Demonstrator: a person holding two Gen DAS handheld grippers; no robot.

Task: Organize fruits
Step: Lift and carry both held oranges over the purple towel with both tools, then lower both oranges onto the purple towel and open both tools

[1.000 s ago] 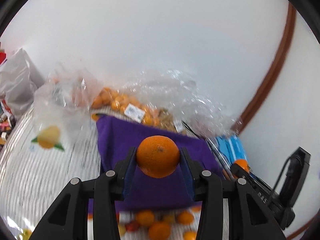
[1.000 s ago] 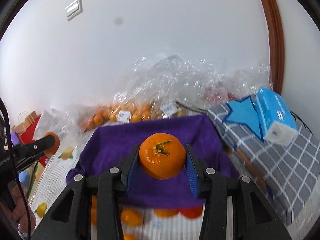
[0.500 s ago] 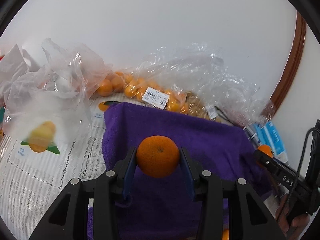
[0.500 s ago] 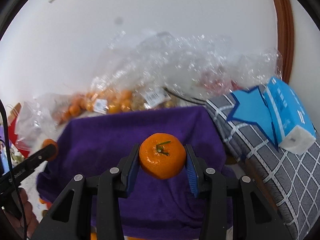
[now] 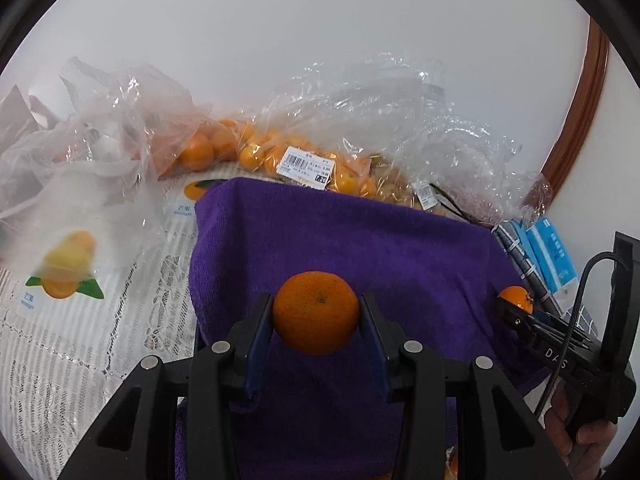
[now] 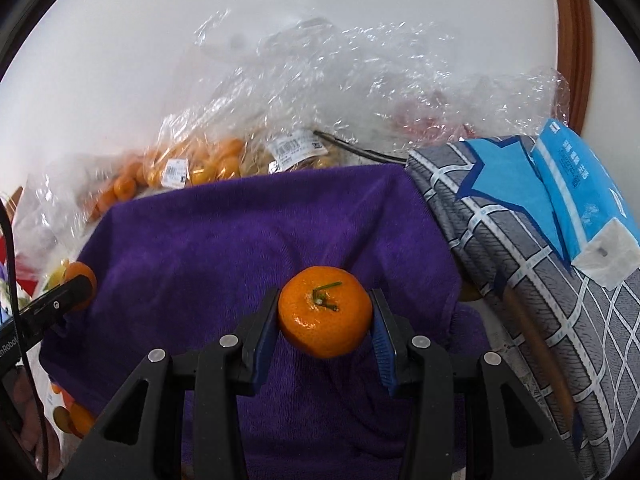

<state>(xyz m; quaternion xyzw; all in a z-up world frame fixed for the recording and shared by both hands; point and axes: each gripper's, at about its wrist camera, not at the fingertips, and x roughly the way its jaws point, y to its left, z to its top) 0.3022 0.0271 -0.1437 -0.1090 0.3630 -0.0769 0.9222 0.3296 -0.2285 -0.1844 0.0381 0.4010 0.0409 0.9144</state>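
My left gripper (image 5: 316, 316) is shut on an orange mandarin (image 5: 316, 312) and holds it over the near part of a purple towel (image 5: 360, 240). My right gripper (image 6: 325, 322) is shut on a mandarin with a green stem (image 6: 325, 316), also over the purple towel (image 6: 240, 248). The right gripper and its fruit (image 5: 516, 298) show at the right edge of the left wrist view. The left gripper's fruit (image 6: 82, 280) shows at the left edge of the right wrist view.
Clear plastic bags of small oranges (image 5: 256, 152) lie behind the towel against the white wall. A grey checked cloth with a blue tissue pack (image 6: 576, 192) sits to the right. A fruit-print tablecloth (image 5: 80, 300) lies to the left, with loose oranges (image 6: 78, 420) below.
Both grippers have moved forward and lower over the purple towel, each still holding its mandarin. The towel and the bags behind it now look closer.
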